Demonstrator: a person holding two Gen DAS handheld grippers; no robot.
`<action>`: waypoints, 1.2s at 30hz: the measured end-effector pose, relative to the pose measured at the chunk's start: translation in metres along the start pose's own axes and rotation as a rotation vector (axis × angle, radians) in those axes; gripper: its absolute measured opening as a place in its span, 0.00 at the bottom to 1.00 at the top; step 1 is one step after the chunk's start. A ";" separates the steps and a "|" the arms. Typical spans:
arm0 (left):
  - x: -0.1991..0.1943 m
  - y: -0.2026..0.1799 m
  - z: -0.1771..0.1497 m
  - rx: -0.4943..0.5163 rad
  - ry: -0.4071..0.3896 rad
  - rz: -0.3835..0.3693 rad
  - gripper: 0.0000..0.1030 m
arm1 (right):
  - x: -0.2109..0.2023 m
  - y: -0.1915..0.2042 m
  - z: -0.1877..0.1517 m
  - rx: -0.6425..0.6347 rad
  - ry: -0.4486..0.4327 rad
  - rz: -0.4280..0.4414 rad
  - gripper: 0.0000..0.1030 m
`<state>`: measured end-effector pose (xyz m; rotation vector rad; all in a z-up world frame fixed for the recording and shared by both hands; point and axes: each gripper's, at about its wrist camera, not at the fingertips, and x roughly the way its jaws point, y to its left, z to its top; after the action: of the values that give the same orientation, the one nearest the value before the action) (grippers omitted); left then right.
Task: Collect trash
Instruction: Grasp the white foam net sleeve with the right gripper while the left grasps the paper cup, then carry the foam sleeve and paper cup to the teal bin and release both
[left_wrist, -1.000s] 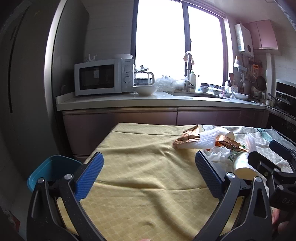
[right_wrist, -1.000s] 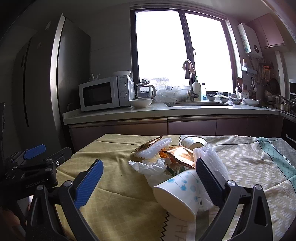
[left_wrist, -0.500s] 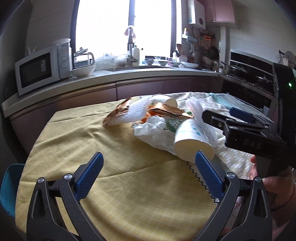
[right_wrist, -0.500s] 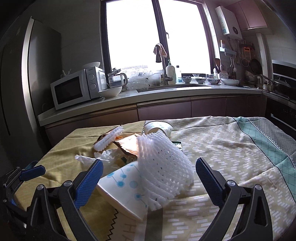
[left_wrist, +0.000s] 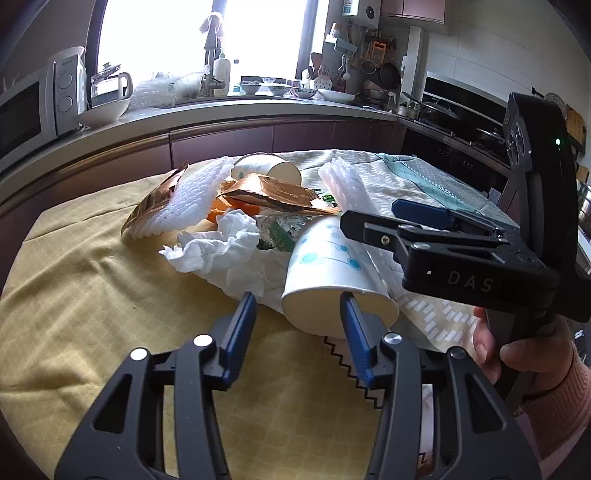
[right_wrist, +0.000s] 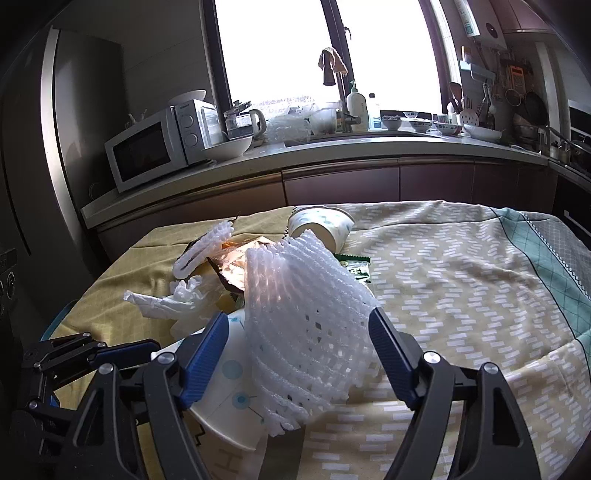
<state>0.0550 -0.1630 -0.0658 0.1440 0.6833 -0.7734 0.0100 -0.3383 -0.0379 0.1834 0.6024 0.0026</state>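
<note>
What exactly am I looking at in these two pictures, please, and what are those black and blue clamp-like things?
No robot here: a person holds a hand-operated claw in each hand, each with a fisheye camera looking along its two blue-padded fingers. One picture is from the left claw, the other from the right claw; the left view also shows the right claw and the hand holding it. On the cloth-covered table lies a pile of trash: a near paper cup on its side, a second cup behind, crumpled tissue, a copper foil wrapper and white foam netting. Both claws are open; nothing is gripped, though the left one straddles the near cup's rim.
</note>
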 end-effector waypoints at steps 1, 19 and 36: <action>0.001 0.001 0.000 -0.004 0.003 -0.005 0.37 | 0.001 0.000 0.000 0.004 0.011 0.008 0.69; -0.037 0.004 0.001 -0.038 -0.074 -0.059 0.03 | -0.019 -0.016 0.004 0.117 -0.005 0.124 0.13; -0.173 0.063 -0.032 -0.168 -0.249 0.079 0.03 | -0.062 0.091 0.029 -0.086 -0.072 0.374 0.12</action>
<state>-0.0077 -0.0034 0.0082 -0.0768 0.5002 -0.6417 -0.0203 -0.2572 0.0359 0.2093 0.4881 0.3821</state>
